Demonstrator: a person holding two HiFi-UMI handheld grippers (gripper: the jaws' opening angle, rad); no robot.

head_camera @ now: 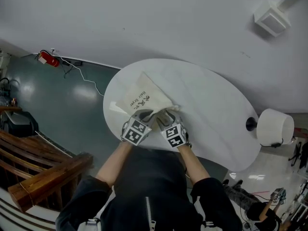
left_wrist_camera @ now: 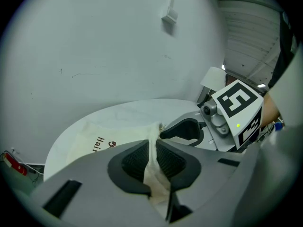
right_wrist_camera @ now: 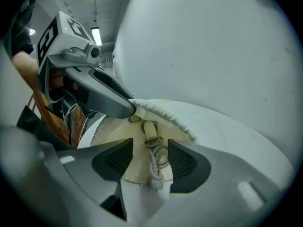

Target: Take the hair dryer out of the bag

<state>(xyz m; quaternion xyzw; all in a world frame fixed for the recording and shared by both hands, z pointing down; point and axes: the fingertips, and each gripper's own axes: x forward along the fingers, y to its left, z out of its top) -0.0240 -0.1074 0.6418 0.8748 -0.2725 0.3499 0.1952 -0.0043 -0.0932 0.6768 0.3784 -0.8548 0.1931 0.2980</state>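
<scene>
cream bag (left_wrist_camera: 111, 136) in left tool (left_wrist_camera: 152, 145); cord (right_wrist_camera: 158, 159) between parted right tool (right_wrist_camera: 150, 144)

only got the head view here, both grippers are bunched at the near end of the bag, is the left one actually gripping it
observer: Yes. In the left gripper view the left gripper is shut on a fold of the bag at its mouth.
operator: and the right one, holding anything
observer: No. The right gripper is open at the bag's mouth and grips nothing.
operator: so whats in front of it
observer: A coiled white cord with its plug lies between the open jaws, in the bag's mouth.
</scene>
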